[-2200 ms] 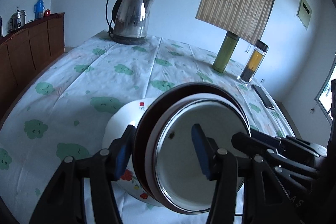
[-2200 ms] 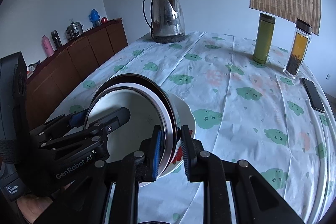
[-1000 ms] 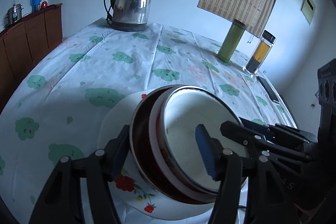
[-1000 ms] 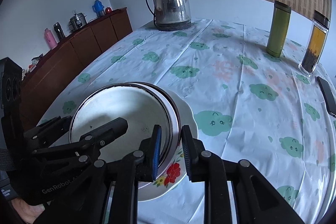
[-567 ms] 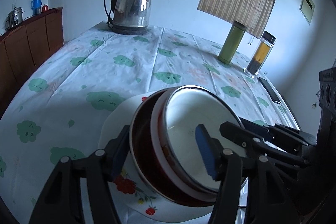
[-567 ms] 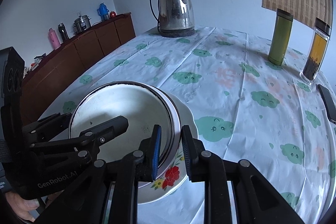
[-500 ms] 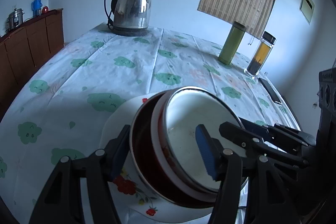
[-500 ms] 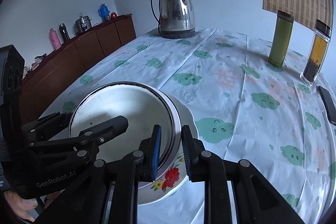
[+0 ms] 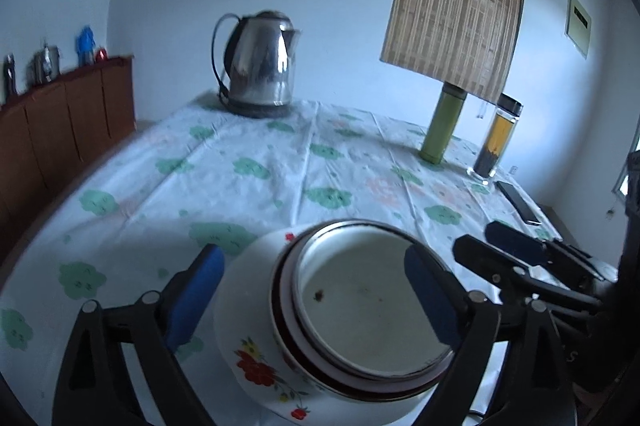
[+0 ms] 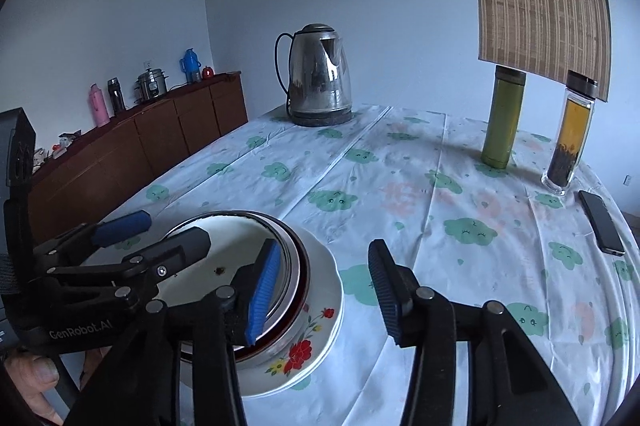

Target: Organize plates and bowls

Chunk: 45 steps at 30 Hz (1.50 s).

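i see both grippers just opened. my left gripper (image 9: 316,290) gapes around the stacked bowls (image 9: 368,306), gripping nothing. my right gripper (image 10: 324,286) stands half open, empty, straddling their rim on the flowered plate (image 10: 320,326).

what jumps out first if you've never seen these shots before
The stack of nested bowls sitting on a white flowered plate at the near edge of the table draws the eye, framed by the left hand-held gripper and right hand-held gripper; both have just been opening and now stand clear of the rims. Behind, a shiny steel kettle stands at the far end of the cloud-print tablecloth.
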Motion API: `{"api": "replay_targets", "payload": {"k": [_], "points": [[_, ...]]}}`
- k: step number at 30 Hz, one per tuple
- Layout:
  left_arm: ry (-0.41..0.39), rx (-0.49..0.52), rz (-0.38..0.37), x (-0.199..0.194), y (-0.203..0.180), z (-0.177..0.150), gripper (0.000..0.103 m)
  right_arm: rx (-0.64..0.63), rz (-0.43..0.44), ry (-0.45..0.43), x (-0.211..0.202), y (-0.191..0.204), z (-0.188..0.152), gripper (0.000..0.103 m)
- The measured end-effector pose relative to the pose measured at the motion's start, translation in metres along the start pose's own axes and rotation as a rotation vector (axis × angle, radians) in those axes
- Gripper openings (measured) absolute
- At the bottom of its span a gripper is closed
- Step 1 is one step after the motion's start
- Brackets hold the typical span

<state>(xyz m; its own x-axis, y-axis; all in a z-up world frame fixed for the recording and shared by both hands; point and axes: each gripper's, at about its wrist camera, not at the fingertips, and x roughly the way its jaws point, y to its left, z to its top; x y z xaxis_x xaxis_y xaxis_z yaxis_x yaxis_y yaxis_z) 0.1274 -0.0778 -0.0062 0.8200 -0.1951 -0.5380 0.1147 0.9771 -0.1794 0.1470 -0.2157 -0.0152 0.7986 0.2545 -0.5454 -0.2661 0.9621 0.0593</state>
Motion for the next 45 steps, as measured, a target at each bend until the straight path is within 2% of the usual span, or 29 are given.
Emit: {"api": "replay_targets", "payload": {"k": [5, 10, 15, 32, 45], "points": [[-0.081, 0.055, 0.065, -0.01, -0.008, 0.0, 0.097, -0.04, -0.051, -0.069, -0.011, 0.004, -0.001, 0.049], [-0.115, 0.06, 0.063, -0.017, -0.008, 0.001, 0.102, -0.05, -0.096, -0.168, -0.027, 0.005, -0.004, 0.053], [-0.143, 0.065, 0.072, -0.021, -0.01, 0.002, 0.102, -0.063, -0.13, -0.241, -0.036, 0.006, -0.004, 0.058], [-0.162, 0.086, 0.103, -0.021, -0.014, 0.001, 0.103, -0.049, -0.125, -0.276, -0.041, 0.002, -0.006, 0.06], [-0.16, 0.083, 0.098, -0.021, -0.013, 0.001, 0.103, -0.051, -0.122, -0.303, -0.045, 0.002, -0.005, 0.061]]}}
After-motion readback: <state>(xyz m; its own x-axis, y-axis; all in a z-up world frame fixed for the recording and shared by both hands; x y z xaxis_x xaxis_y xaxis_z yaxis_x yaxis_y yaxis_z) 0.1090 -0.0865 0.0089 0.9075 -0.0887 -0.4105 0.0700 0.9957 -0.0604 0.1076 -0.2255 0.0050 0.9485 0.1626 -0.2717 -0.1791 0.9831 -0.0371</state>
